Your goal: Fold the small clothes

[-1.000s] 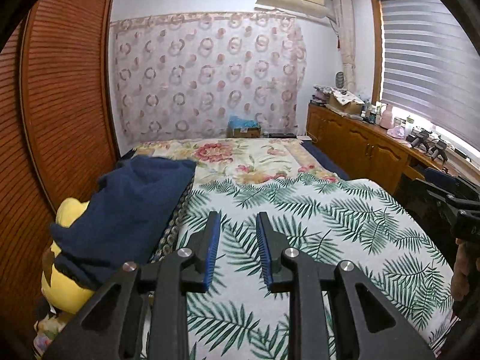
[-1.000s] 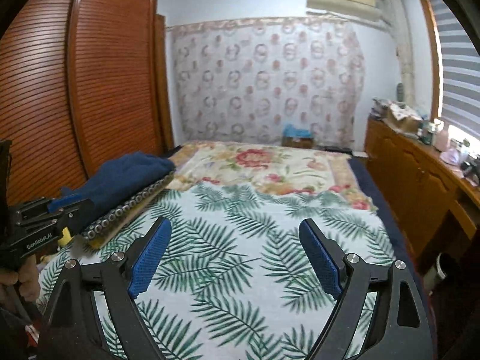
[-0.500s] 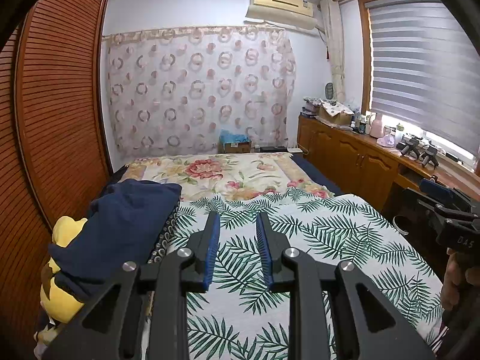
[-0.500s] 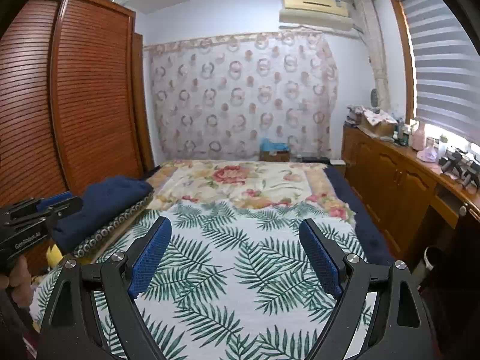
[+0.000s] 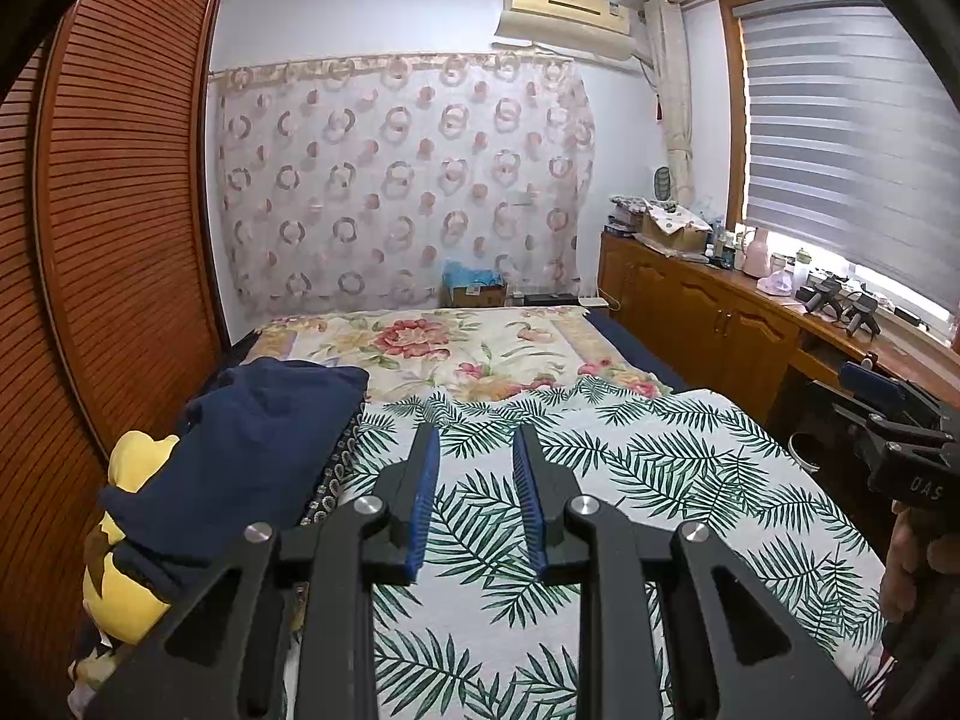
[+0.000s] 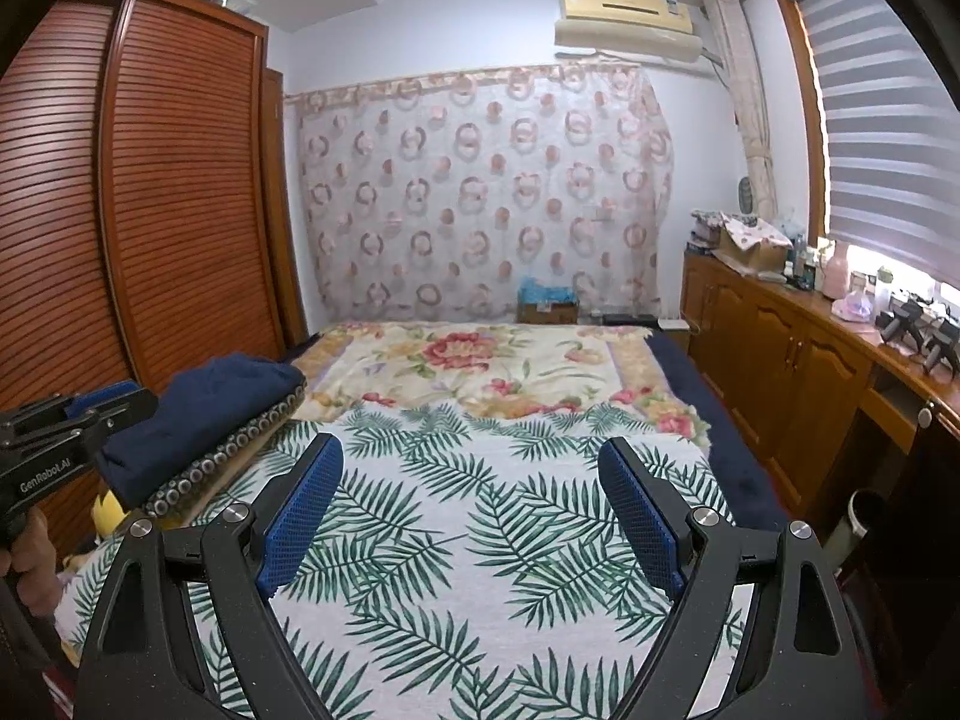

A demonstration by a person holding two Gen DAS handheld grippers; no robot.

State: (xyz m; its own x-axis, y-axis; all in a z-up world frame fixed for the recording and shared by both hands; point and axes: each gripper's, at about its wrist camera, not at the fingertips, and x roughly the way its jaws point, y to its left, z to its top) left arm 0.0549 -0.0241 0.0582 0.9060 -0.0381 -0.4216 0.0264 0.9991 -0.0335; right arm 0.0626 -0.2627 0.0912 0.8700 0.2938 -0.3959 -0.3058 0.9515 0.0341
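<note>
**Both grippers empty above the bed, dark blue clothes off to the left**

The left gripper (image 5: pixel 474 450) hangs over the bed's palm-leaf sheet (image 5: pixel 630 468) with its blue pads drawn in to a narrow gap; nothing sits between them and they touch nothing. The right gripper (image 6: pixel 471 468) has its jaws spread wide, likewise empty and clear of the sheet.

The navy clothes (image 5: pixel 240 450) lie in a rumpled heap to the left of the left gripper and a little ahead of it, draped over a yellow plush toy (image 5: pixel 126 594) at the bed's edge. From the right gripper they are farther left, piled on a patterned cushion edge (image 6: pixel 222 468).

The left wrist view catches the right gripper at its far right edge, with the hand (image 5: pixel 912 564) gripping its handle. The right wrist view shows the reverse: the left gripper's body at the far left, and its hand (image 6: pixel 30 564) below. Ahead of both lies a floral blanket (image 6: pixel 480 360).
</note>
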